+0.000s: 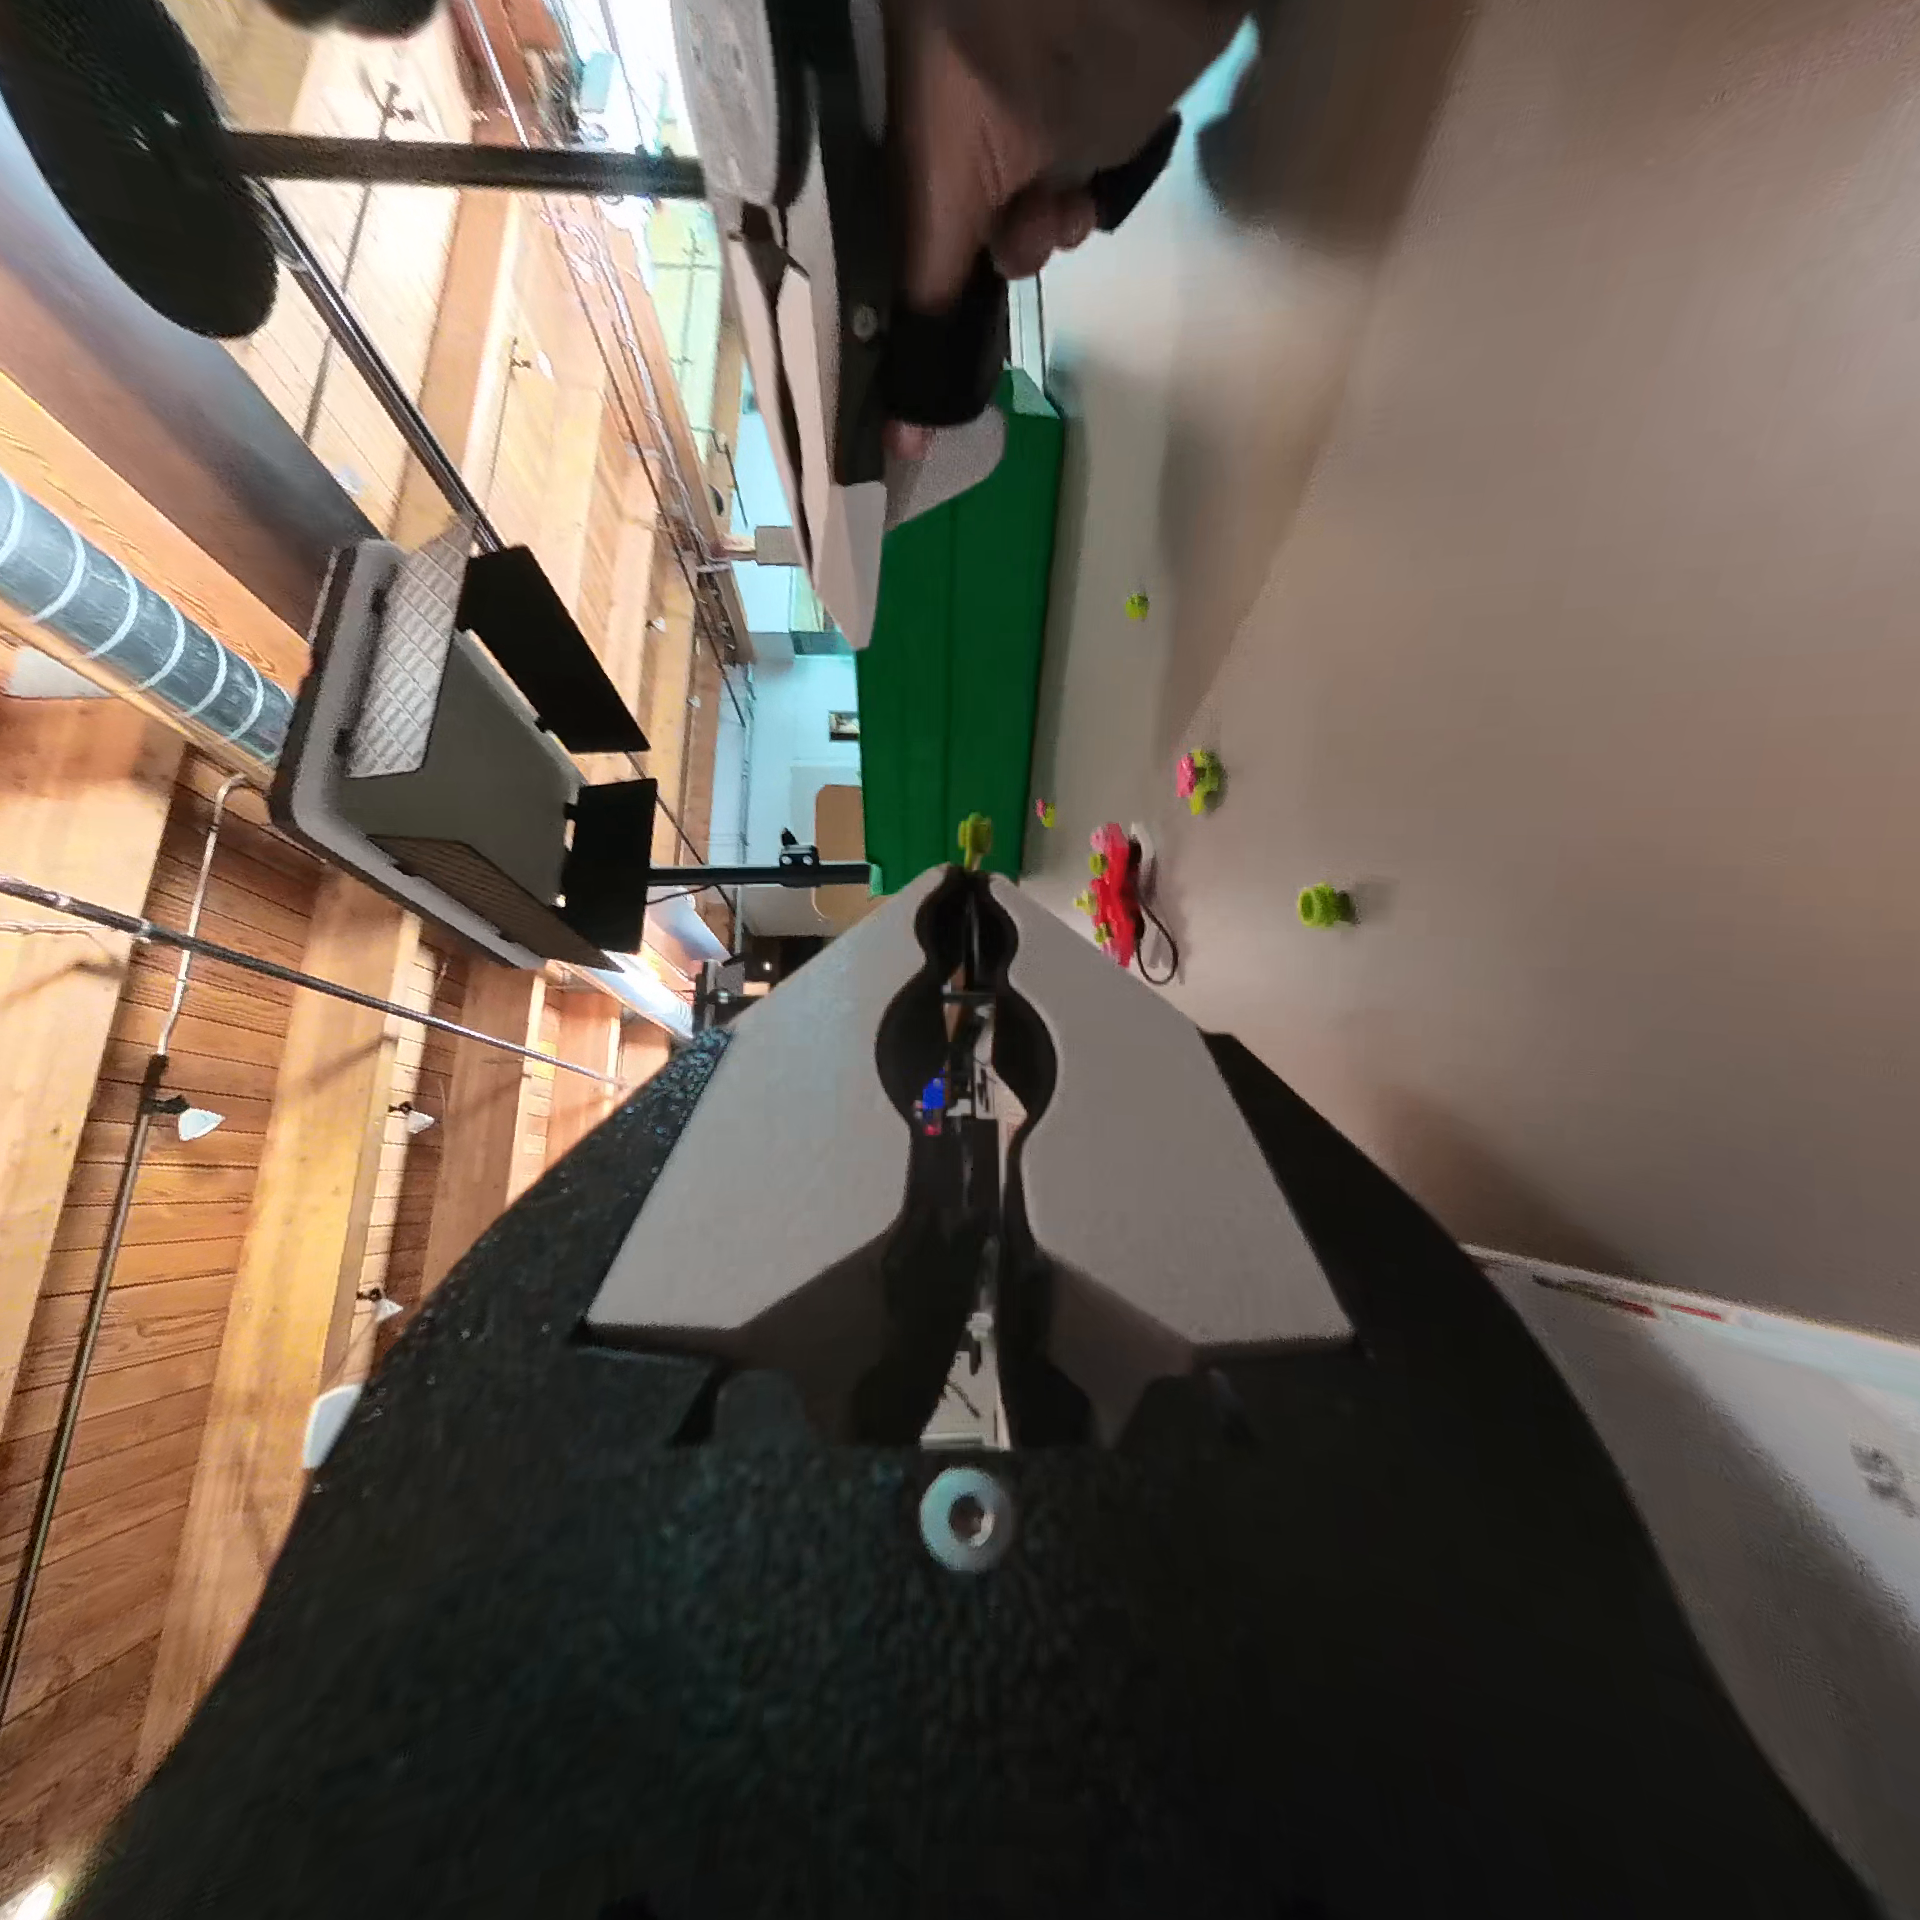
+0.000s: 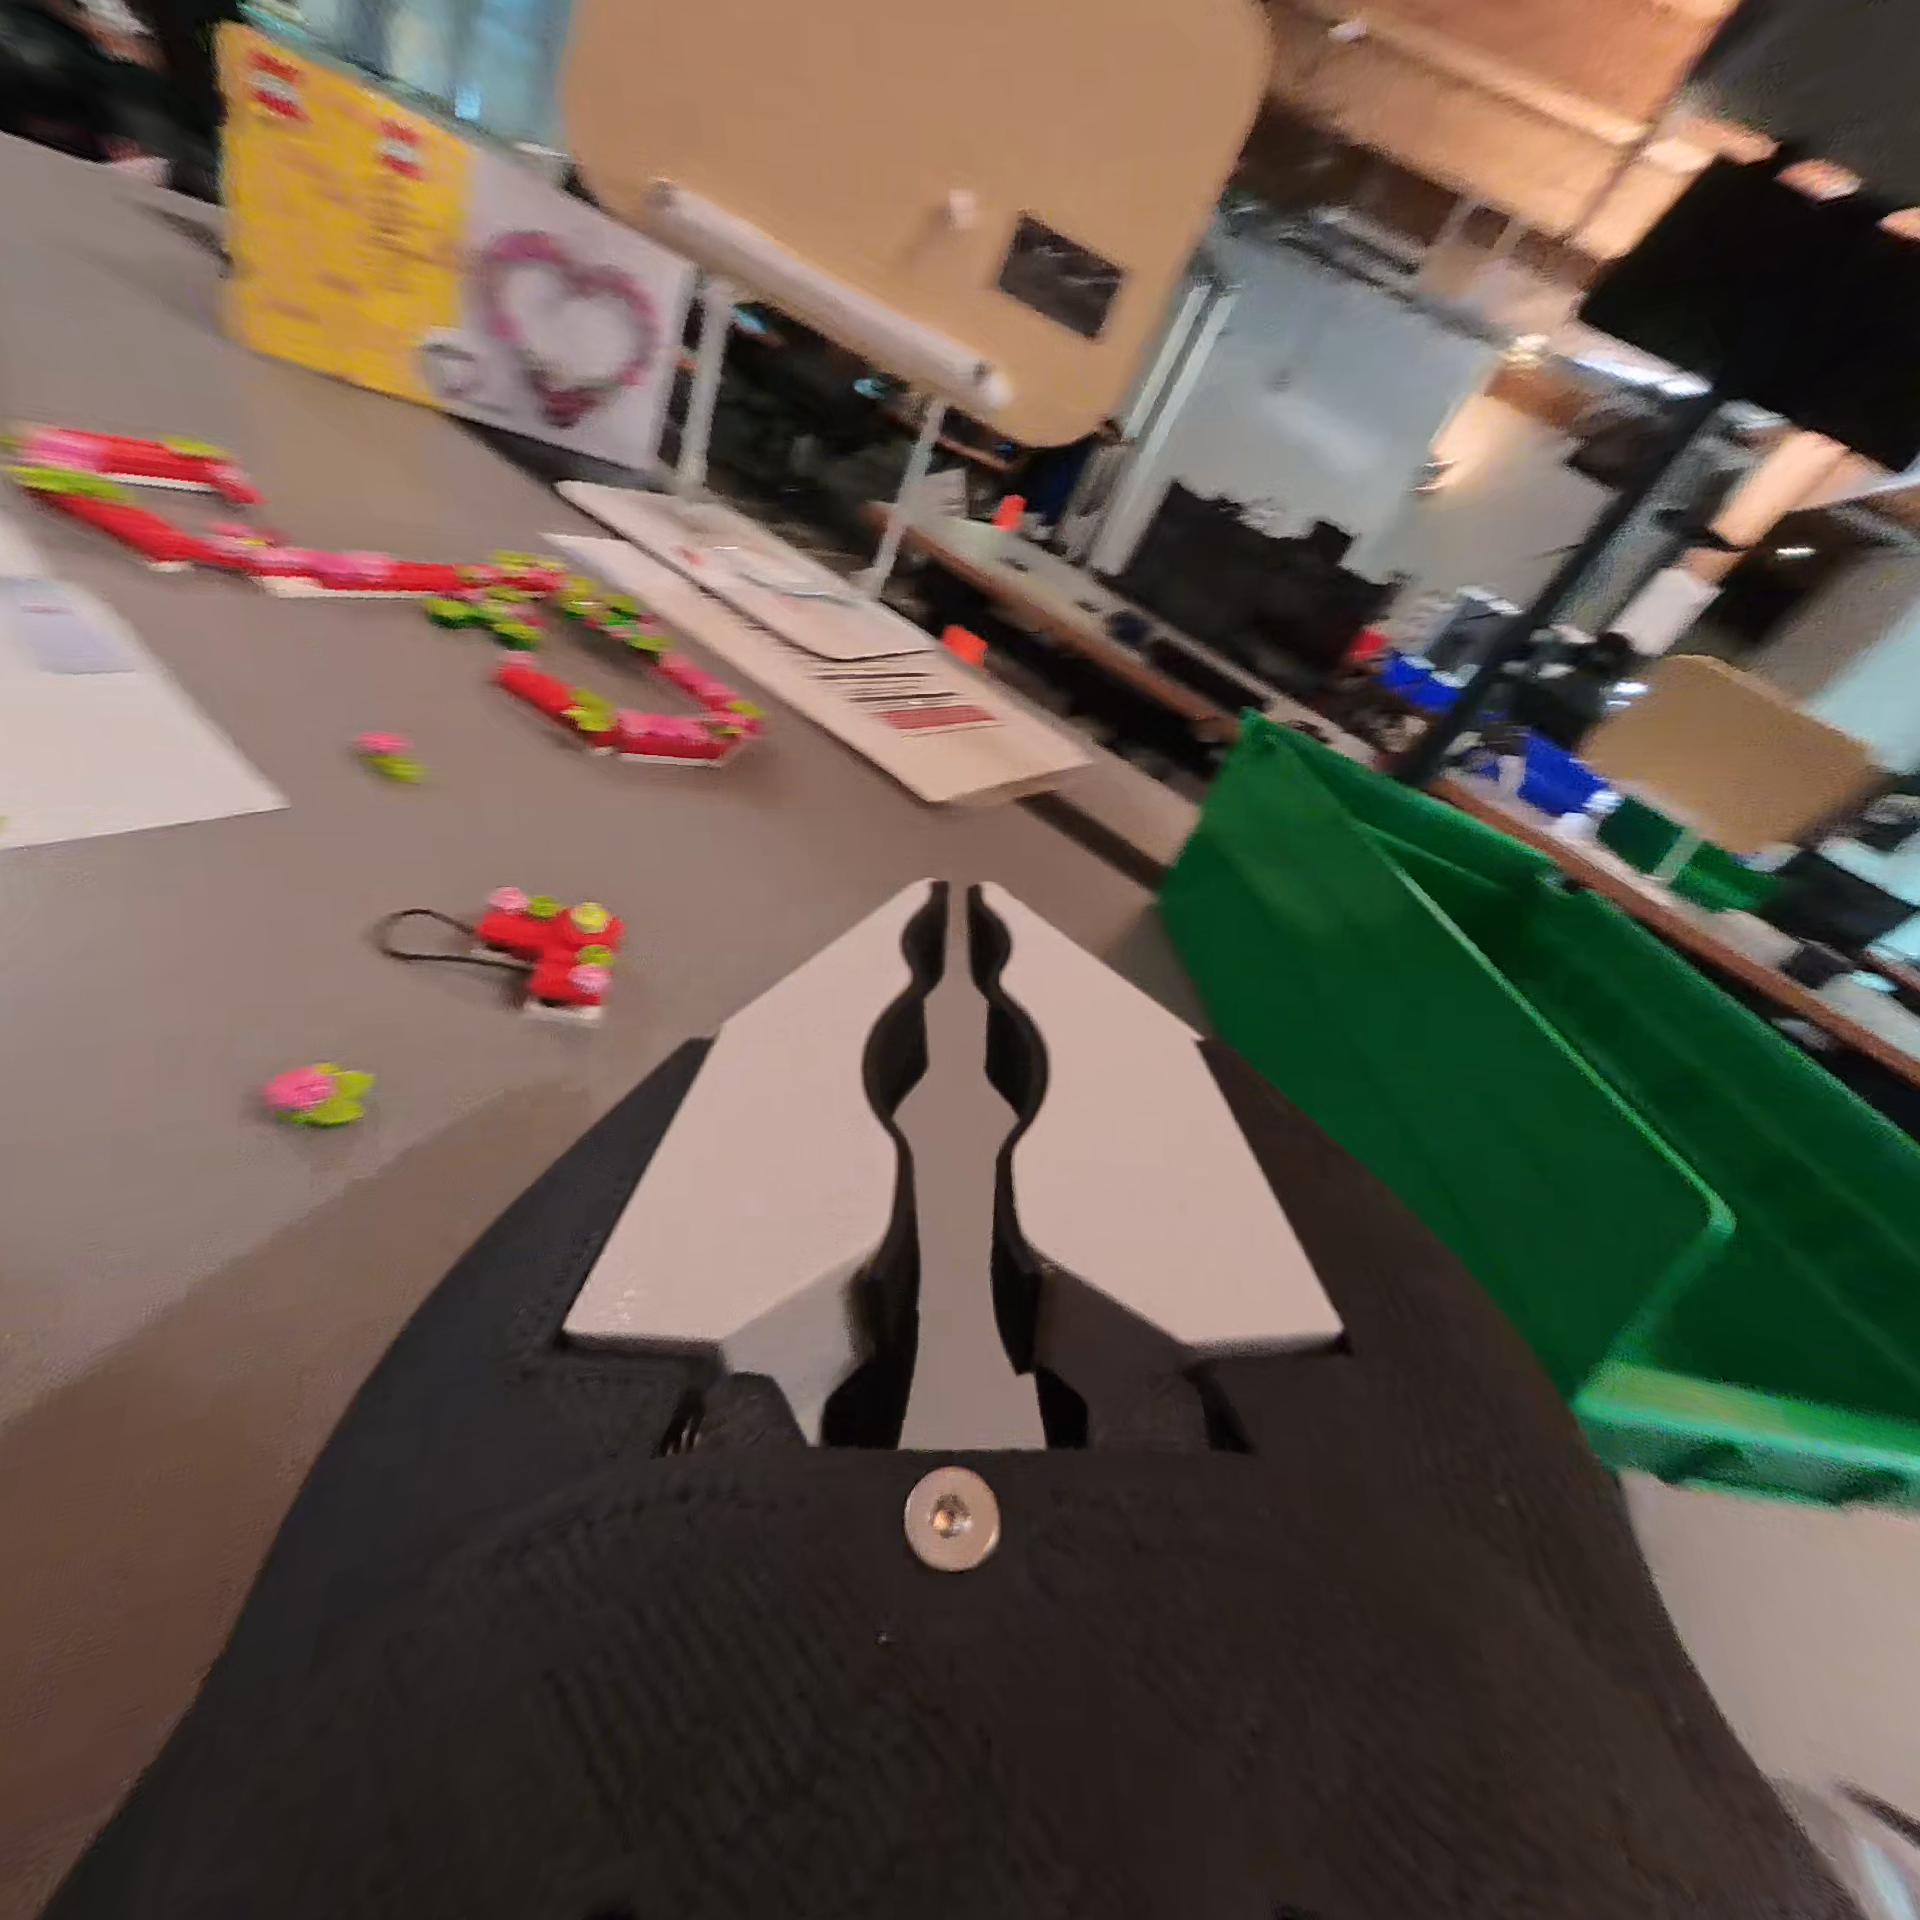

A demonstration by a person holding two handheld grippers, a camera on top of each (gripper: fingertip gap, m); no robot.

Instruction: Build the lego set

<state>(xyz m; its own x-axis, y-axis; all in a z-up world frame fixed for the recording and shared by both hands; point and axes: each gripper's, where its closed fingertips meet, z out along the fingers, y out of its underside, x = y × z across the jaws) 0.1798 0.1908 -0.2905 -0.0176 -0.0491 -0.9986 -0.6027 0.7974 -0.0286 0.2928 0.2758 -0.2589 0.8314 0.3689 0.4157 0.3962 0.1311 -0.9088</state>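
In the left wrist view, which is turned on its side, my left gripper (image 1: 971,881) is shut on a small lime green lego piece (image 1: 975,834) that sticks out past the tips, held in the air beside the table. My right gripper (image 2: 958,894) is empty, its jaws almost together, above the grey table (image 2: 208,1195). It also shows in the left wrist view (image 1: 914,468), held by a hand. A small red lego assembly with a black cord (image 2: 556,951) (image 1: 1117,904) lies on the table. A larger red, pink and lime heart-shaped build (image 2: 634,675) lies farther off.
A green bin (image 2: 1507,1091) (image 1: 956,675) stands at the table edge. Loose pieces lie about: a pink and lime flower (image 2: 317,1093), a lime stud (image 1: 1325,906). A white sheet (image 2: 94,727), a flattened carton (image 2: 831,644) and the yellow set box (image 2: 343,208) are there too.
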